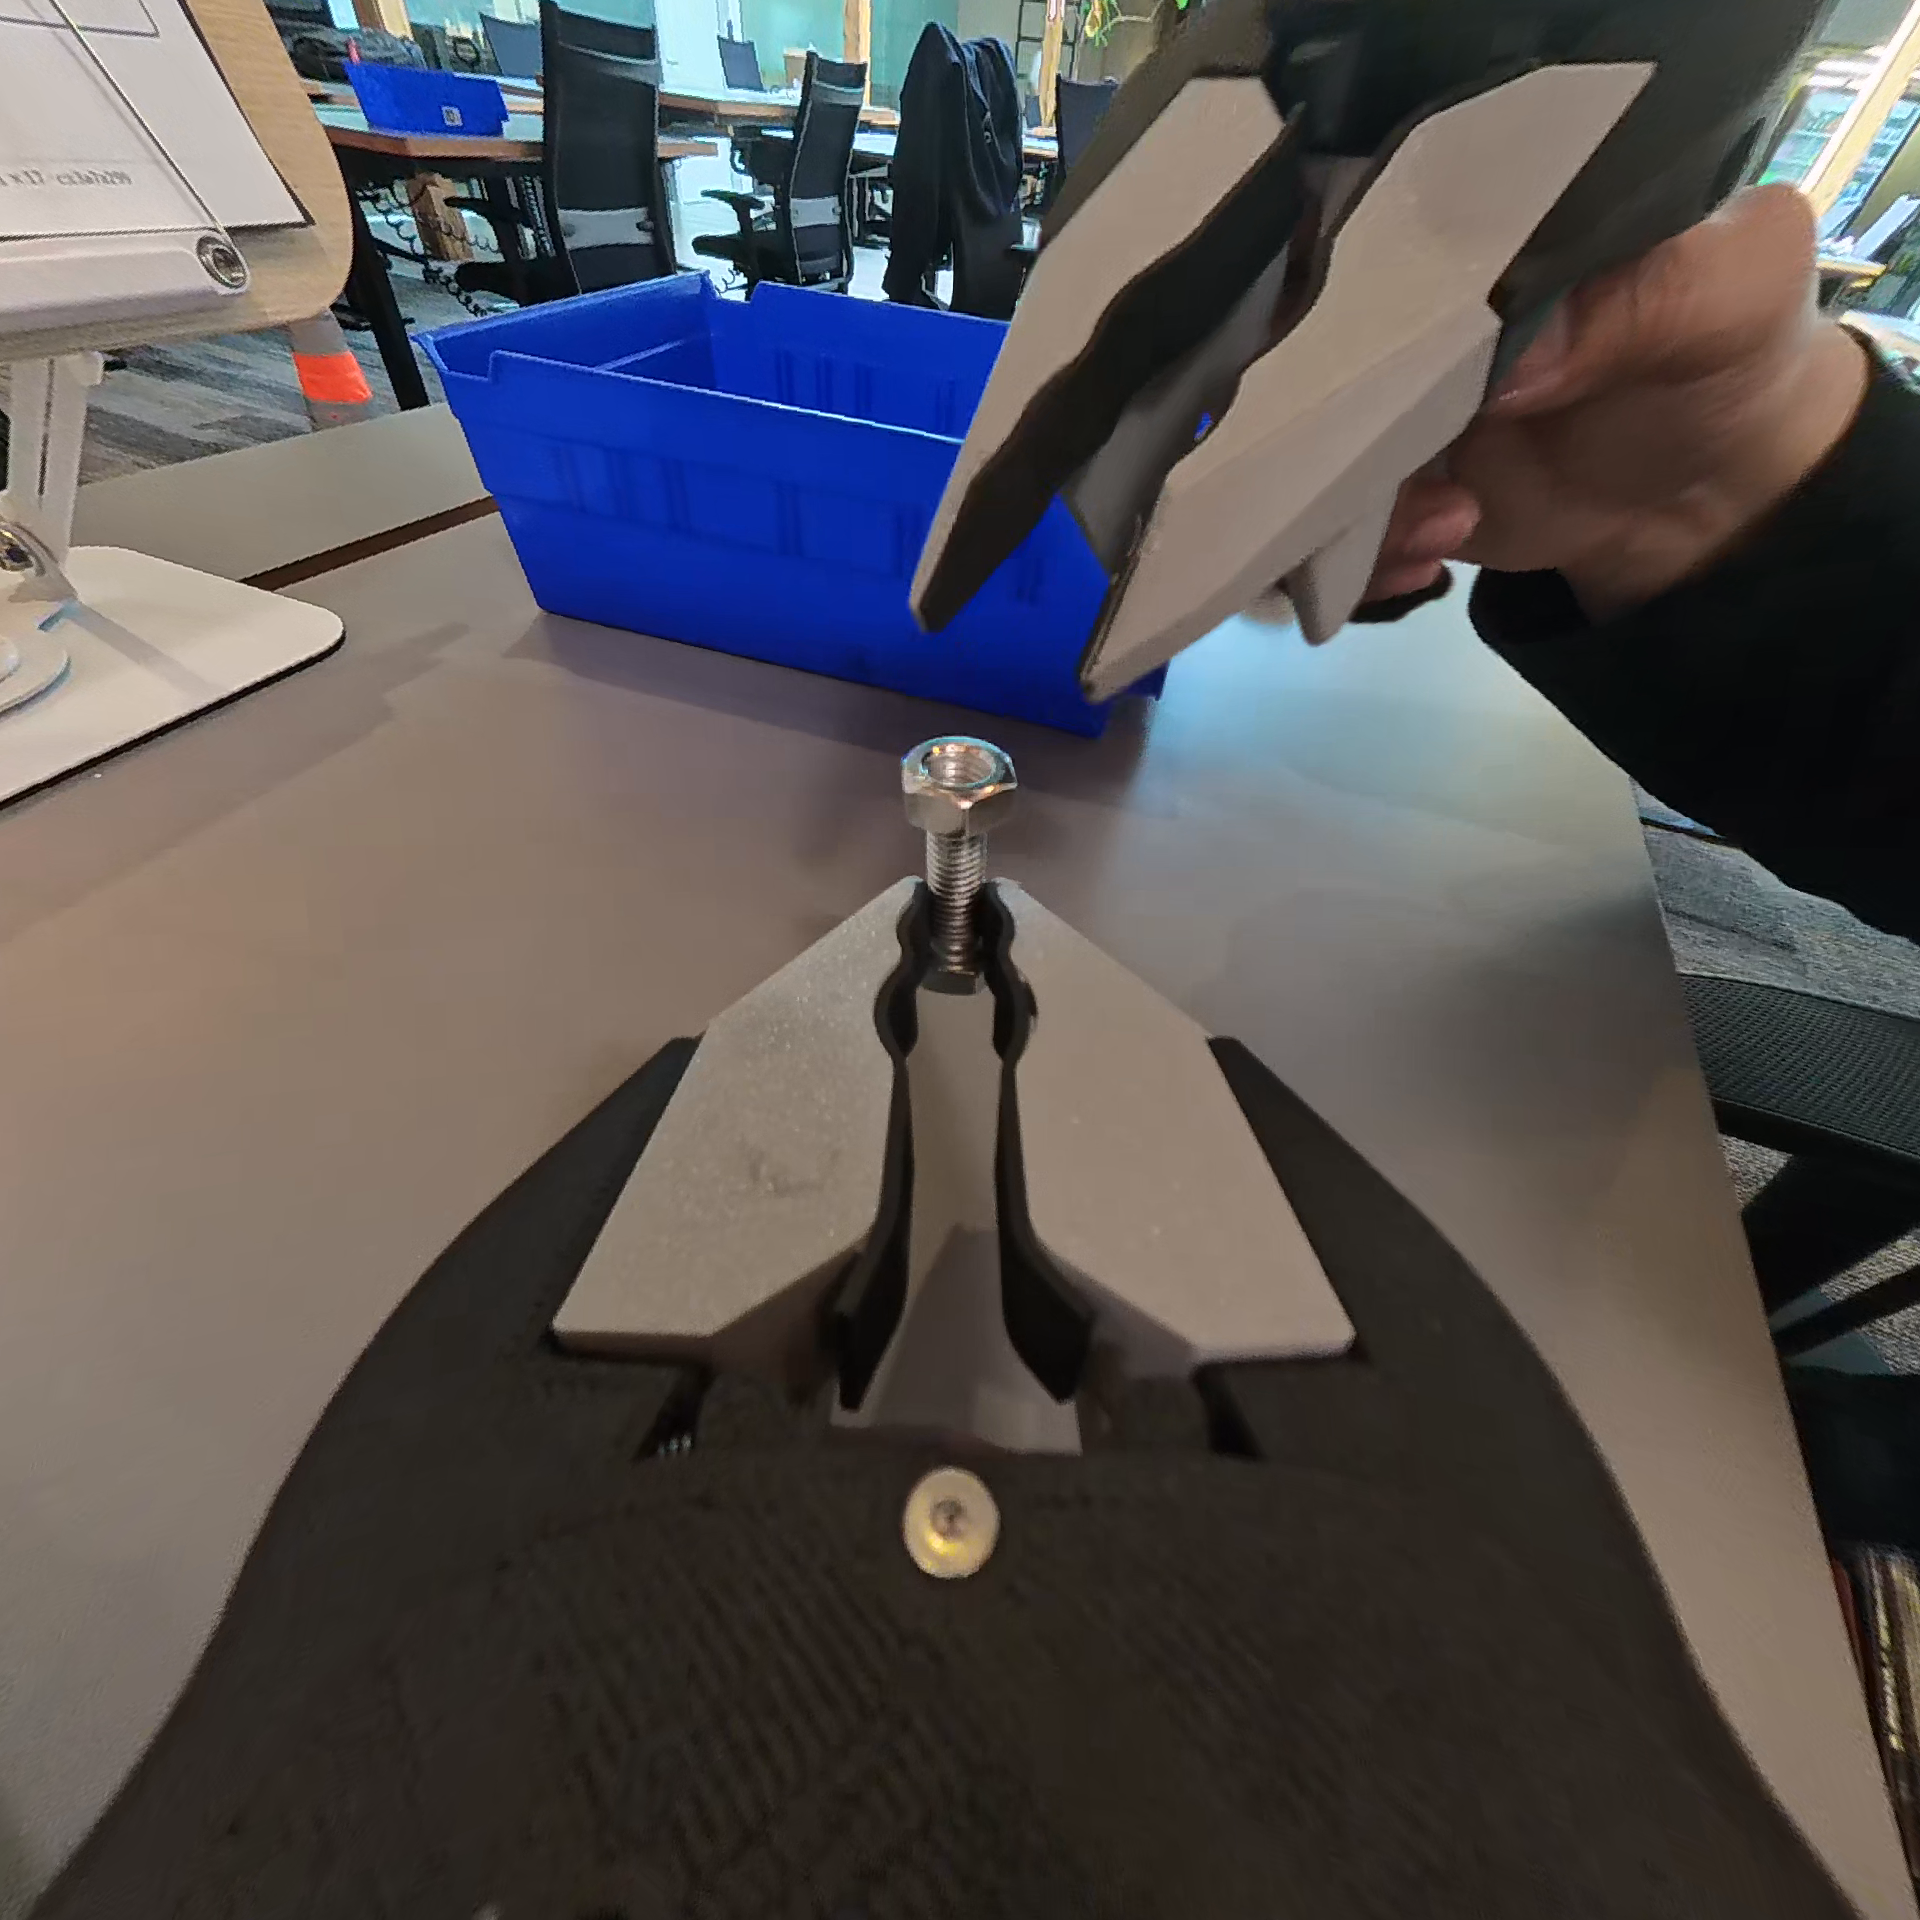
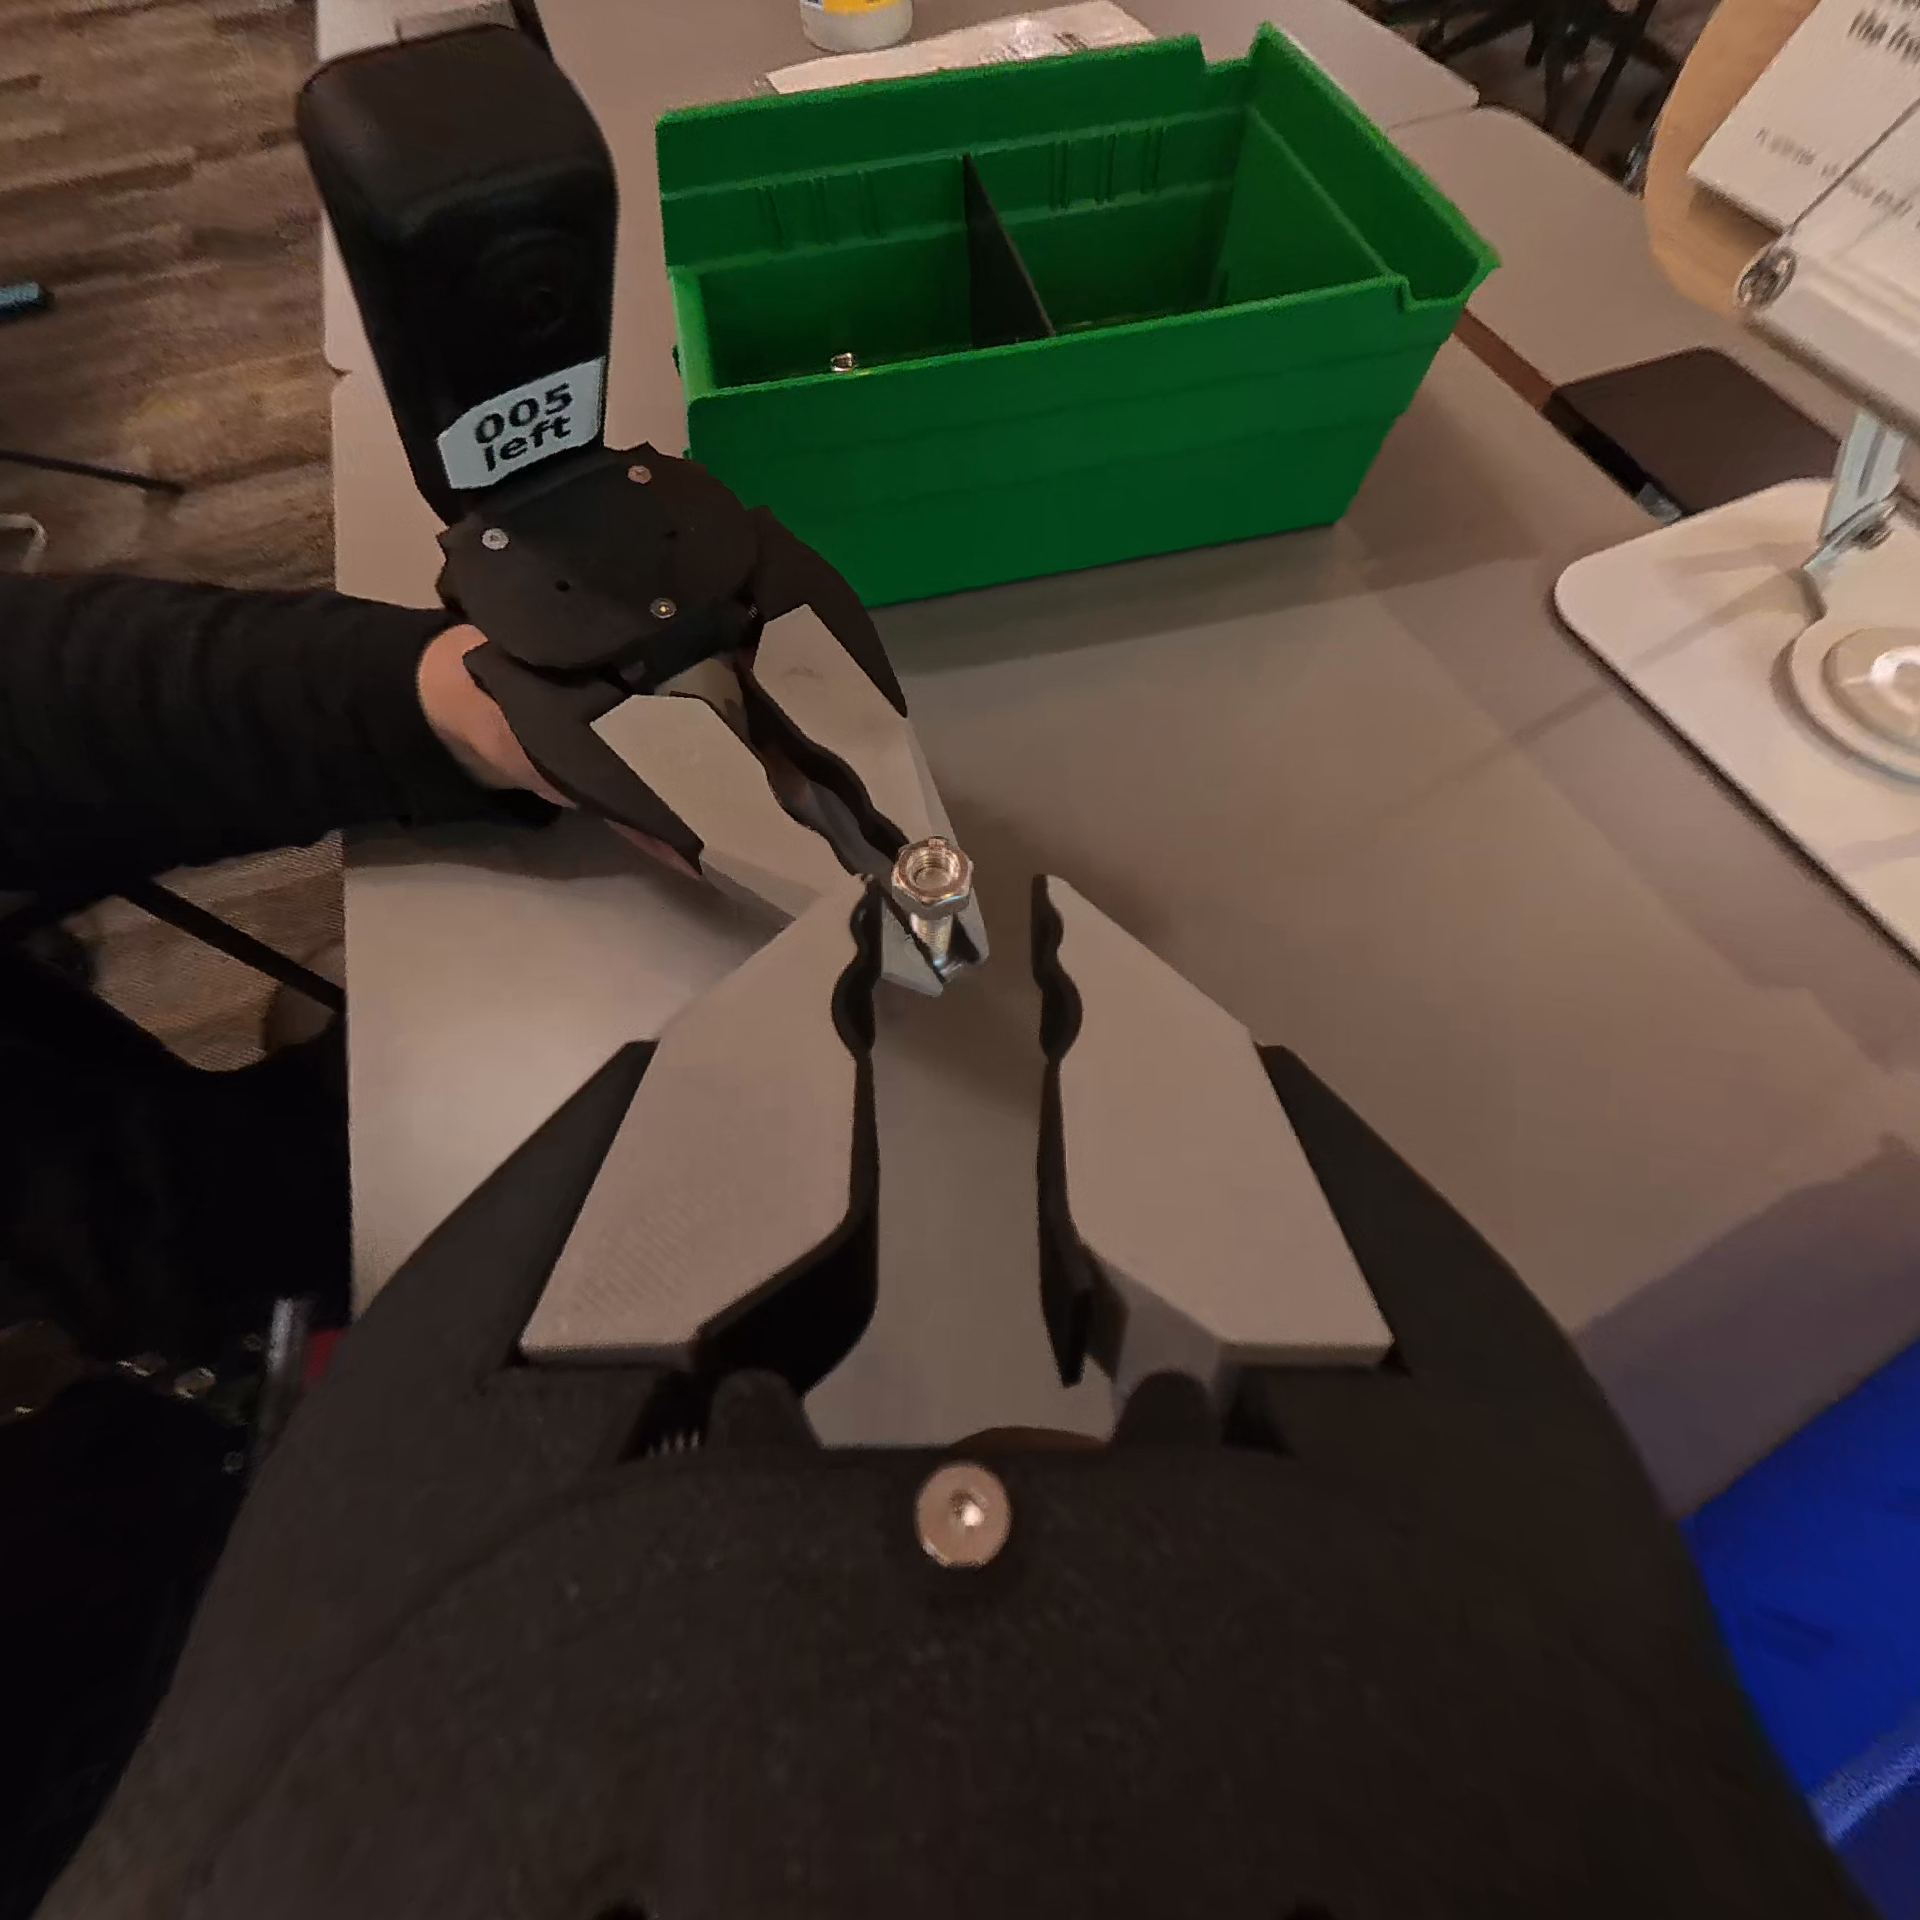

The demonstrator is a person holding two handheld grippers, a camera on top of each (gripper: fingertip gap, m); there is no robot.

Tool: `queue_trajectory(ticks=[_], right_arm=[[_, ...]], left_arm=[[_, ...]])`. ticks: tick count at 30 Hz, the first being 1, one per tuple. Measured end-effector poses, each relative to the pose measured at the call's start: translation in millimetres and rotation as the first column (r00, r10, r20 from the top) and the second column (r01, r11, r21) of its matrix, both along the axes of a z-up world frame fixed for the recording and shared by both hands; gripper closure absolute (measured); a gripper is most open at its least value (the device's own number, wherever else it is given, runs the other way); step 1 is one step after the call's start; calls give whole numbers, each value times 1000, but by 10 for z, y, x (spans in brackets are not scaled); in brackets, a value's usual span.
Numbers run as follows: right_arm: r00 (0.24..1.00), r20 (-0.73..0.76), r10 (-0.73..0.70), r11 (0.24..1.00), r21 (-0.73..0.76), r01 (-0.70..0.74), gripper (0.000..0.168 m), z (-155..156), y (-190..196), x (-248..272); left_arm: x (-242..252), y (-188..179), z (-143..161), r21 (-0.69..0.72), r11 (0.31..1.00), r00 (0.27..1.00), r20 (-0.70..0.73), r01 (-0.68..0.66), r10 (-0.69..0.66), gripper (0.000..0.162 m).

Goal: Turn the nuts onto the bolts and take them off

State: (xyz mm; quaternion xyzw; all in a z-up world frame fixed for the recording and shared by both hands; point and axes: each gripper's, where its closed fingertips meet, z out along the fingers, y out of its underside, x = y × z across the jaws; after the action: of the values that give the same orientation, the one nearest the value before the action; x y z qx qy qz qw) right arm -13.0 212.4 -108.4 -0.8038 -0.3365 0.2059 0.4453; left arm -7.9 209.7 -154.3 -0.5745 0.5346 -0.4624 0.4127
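My left gripper (image 1: 958,940) is shut on a steel bolt (image 1: 954,883) and holds it upright above the grey table. A hex nut (image 1: 957,781) sits on the bolt's top end. My right gripper (image 1: 1023,644) hangs open above and to the right of the nut, apart from it. In the right wrist view the right gripper (image 2: 951,904) is open, its fingertips on either side of the nut (image 2: 932,875) without touching it. The left gripper (image 2: 940,961) comes in from the left, shut on the bolt (image 2: 928,928).
A blue bin (image 1: 727,499) stands behind the bolt on the grey table (image 1: 416,935). A green divided bin (image 2: 1039,343) stands farther back in the right wrist view. A white stand base (image 2: 1714,644) sits at the table's edge. Office chairs stand beyond the table. The gap from one gripper's tips to the other's is roughly 5 centimeters.
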Motion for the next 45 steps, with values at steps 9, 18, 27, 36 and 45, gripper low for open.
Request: queue_trajectory(ticks=[9, 18, 27, 36, 45], right_arm=[[958, 54, 282, 956, 69, -285, 139, -26, -259, -134], [940, 23, 341, 937, 64, -342, 142, -126, -363, -194], [935, 17, 355, 932, 76, -355, 148, -156, -385, -226], [934, 22, 356, 931, 72, -357, 153, -182, -391, -242], [947, 17, 321, 944, 74, -322, 153, -189, -364, -222]], left_arm=[[-40, -303, 17, -36, 980, 981, 13, 195, -195, 156], [-47, -453, 10, -5, 964, 964, 7, 267, -267, 156], [-46, -472, 3, 2, 962, 962, 3, 272, -272, 156], [-45, -479, 3, 4, 962, 962, 2, 271, -271, 156], [-35, -455, -3, 11, 968, 968, -2, 252, -252, 156]])
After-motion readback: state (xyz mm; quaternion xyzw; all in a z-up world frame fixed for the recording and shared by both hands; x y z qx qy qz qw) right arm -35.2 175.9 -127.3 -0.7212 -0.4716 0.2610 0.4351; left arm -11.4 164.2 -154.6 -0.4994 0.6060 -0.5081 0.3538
